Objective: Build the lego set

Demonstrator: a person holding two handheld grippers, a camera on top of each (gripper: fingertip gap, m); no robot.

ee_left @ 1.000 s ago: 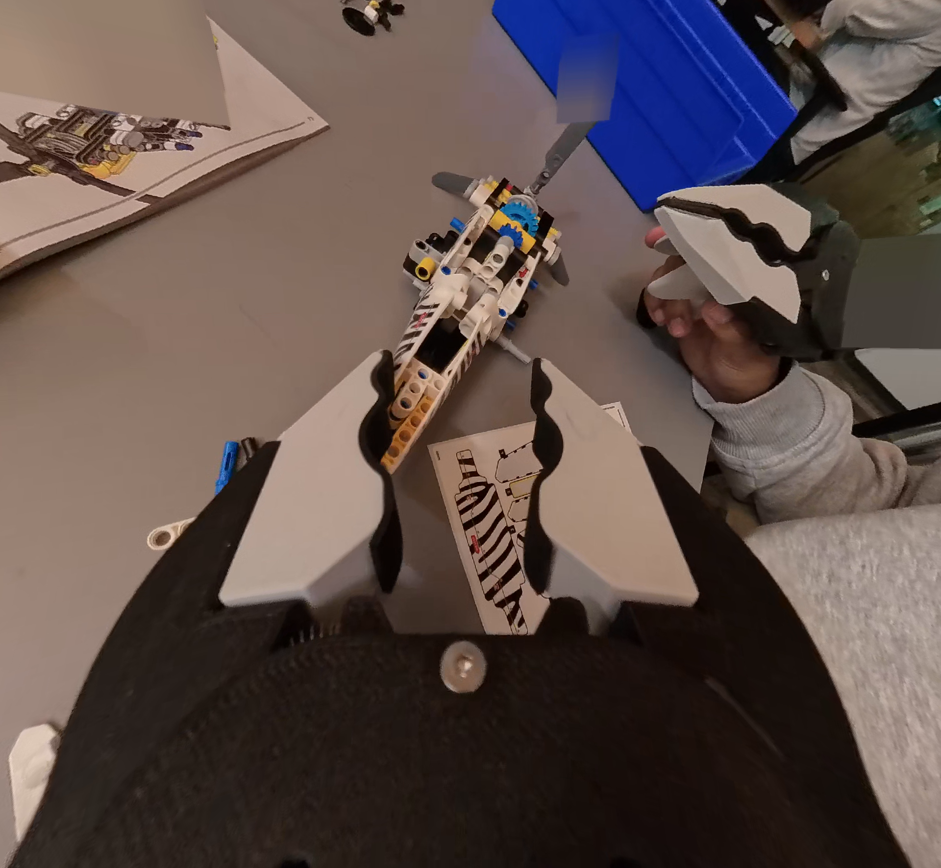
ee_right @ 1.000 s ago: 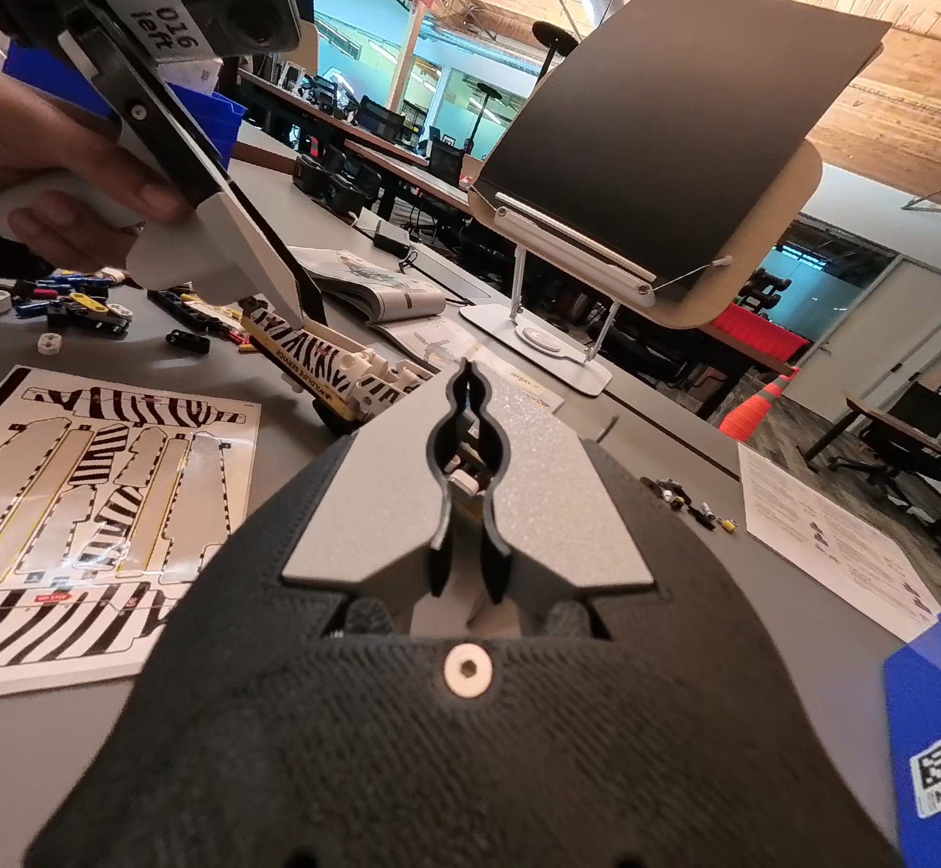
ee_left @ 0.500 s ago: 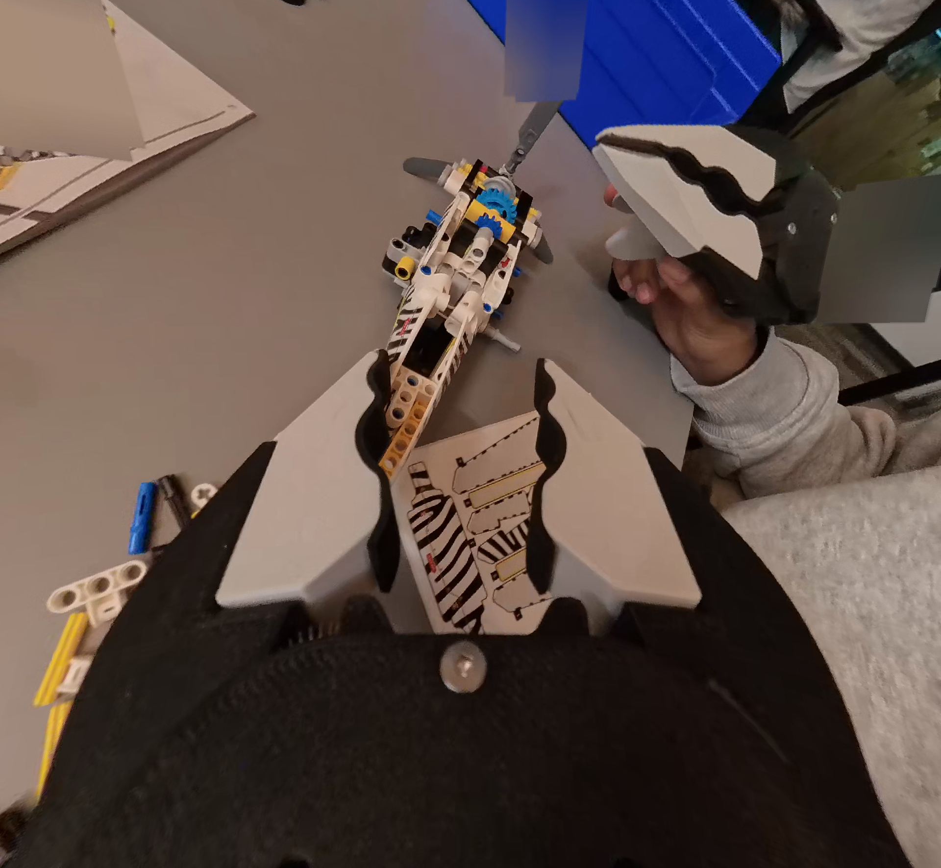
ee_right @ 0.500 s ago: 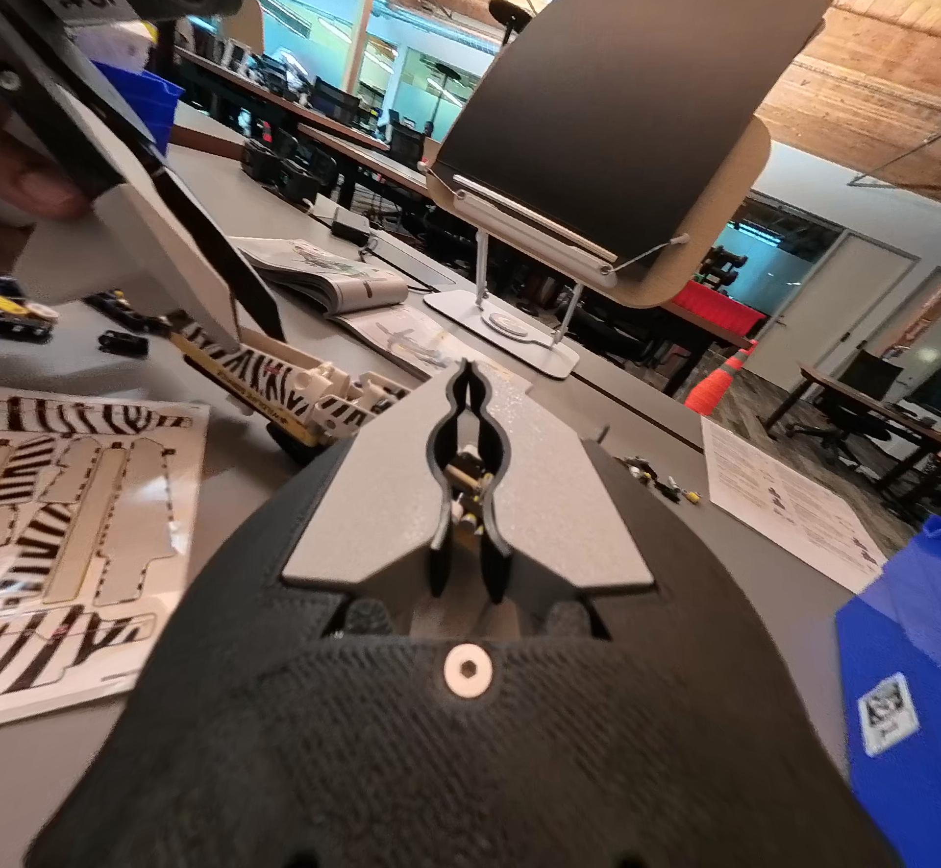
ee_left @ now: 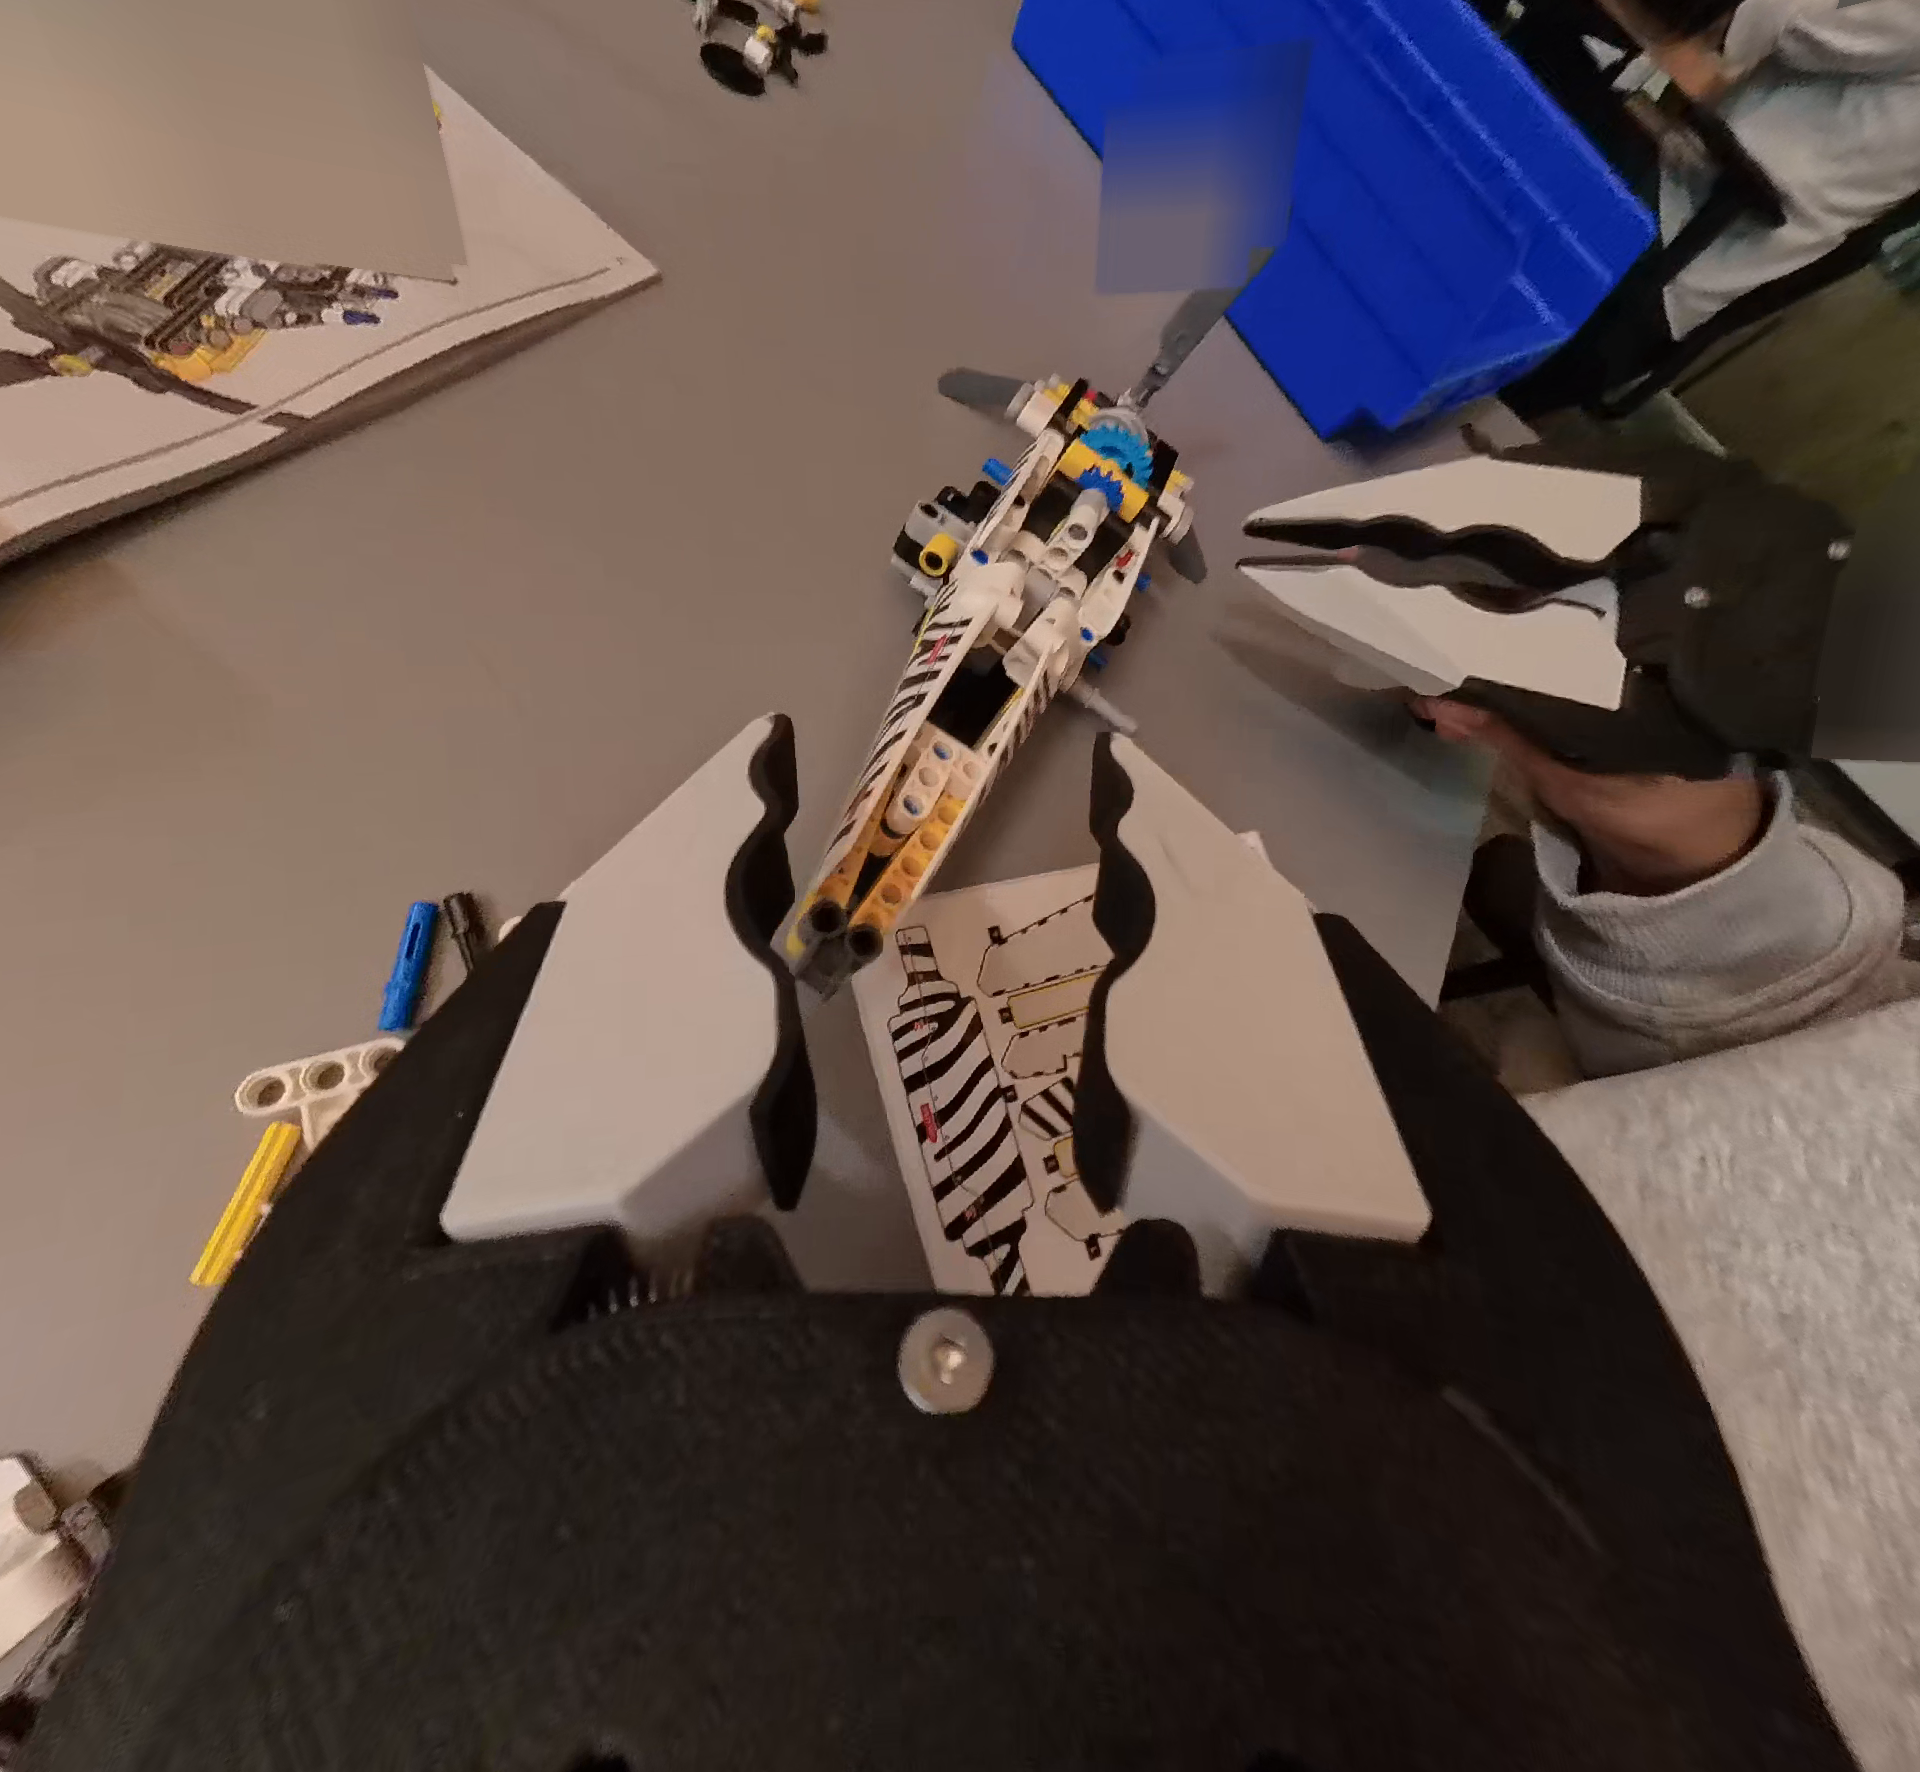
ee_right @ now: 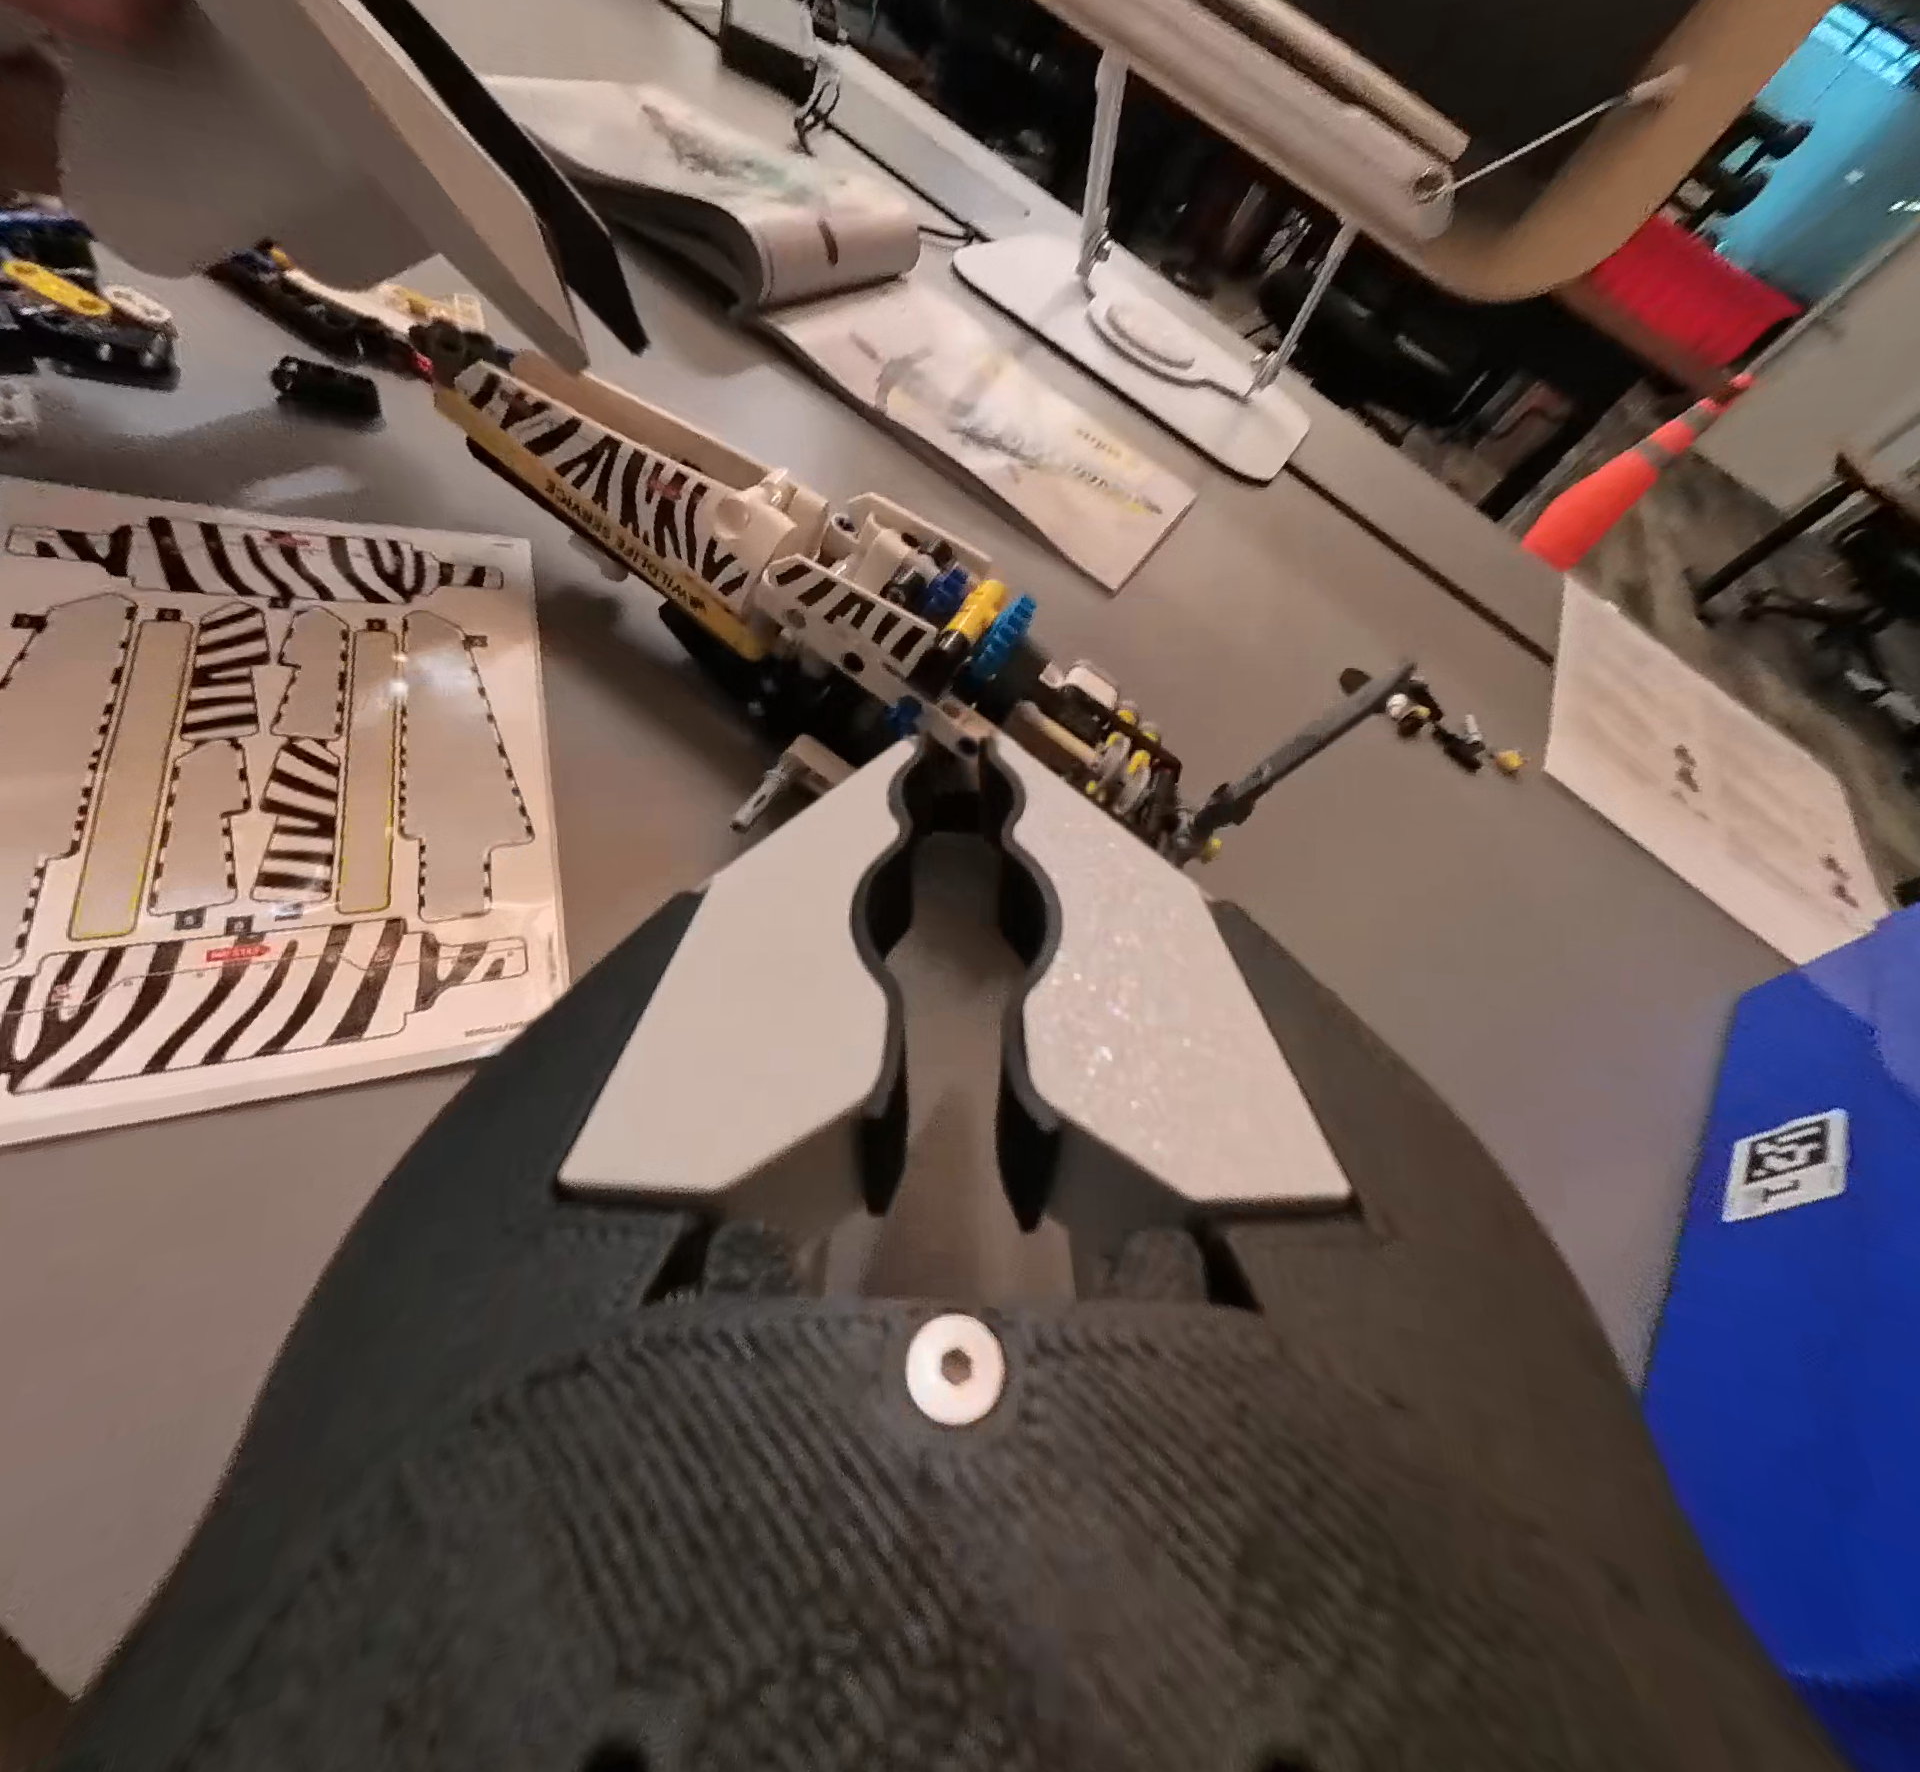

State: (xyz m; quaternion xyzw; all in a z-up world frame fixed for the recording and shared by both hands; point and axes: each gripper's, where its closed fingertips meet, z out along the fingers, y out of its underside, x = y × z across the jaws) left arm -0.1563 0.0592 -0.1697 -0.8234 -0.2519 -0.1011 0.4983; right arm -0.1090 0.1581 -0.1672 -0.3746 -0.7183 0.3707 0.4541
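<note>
The zebra-striped lego helicopter model (ee_left: 997, 642) lies on the grey table, tail toward me. My left gripper (ee_left: 940, 772) is open. The model's yellow tail end sits between its fingers, close to the left pad, not clamped. A zebra sticker sheet (ee_left: 997, 1047) lies under the right finger. My right gripper (ee_right: 954, 754) is open by a narrow gap and empty, its tips just short of the model (ee_right: 790, 579) near the blue gear. It also shows in the left wrist view (ee_left: 1247, 548), right of the model. The left gripper's finger (ee_right: 364, 112) hangs over the tail.
An open instruction booklet (ee_left: 260, 320) lies far left and a blue bin (ee_left: 1351, 164) far right. Loose parts lie at the back (ee_left: 753, 23) and beside my left finger (ee_left: 410, 964). A tablet stand (ee_right: 1143, 340) stands behind the model. A person's sleeve (ee_left: 1714, 943) is at the right.
My right gripper has tipped down toward the model's gear end and its jaws have parted slightly. The left gripper has shifted so that the tail now lies between its fingers.
</note>
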